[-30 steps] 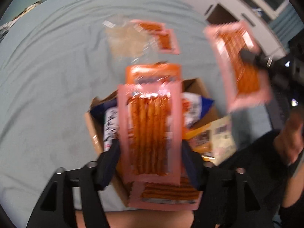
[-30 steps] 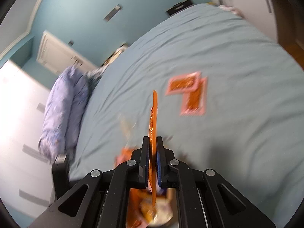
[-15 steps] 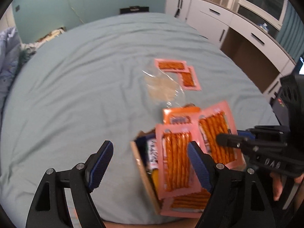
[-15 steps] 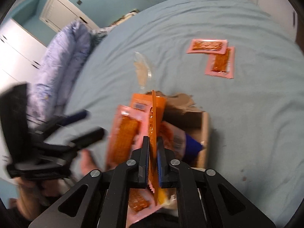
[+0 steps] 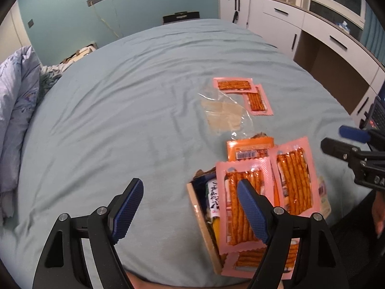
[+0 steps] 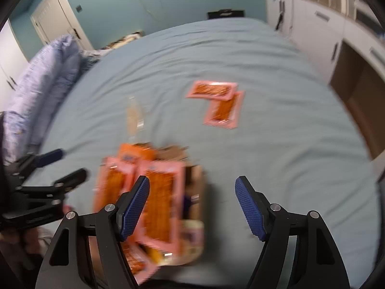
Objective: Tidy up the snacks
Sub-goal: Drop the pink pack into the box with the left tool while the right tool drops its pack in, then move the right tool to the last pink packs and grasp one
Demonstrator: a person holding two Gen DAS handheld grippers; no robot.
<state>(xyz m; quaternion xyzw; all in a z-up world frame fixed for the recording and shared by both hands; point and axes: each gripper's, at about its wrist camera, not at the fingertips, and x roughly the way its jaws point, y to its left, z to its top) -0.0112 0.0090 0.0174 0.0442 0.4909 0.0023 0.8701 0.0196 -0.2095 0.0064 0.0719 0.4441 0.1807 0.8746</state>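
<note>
Right gripper (image 6: pixel 192 207) is opening its jaws with nothing between them. Left gripper (image 5: pixel 190 212) hangs released too, over bare sheet. The cardboard box (image 5: pixel 204 226), just right of the left claw, is overstuffed, with pink spicy-stick packets (image 5: pixel 243 207) piled on top. They'd probably slide off if bumped. Two more packets (image 5: pixel 243 94) and what looks like a clear bag (image 5: pixel 222 115) lie farther out on the blue bedsheet (image 5: pixel 120 120). Bedroom with white cabinets (image 5: pixel 312 24).
</note>
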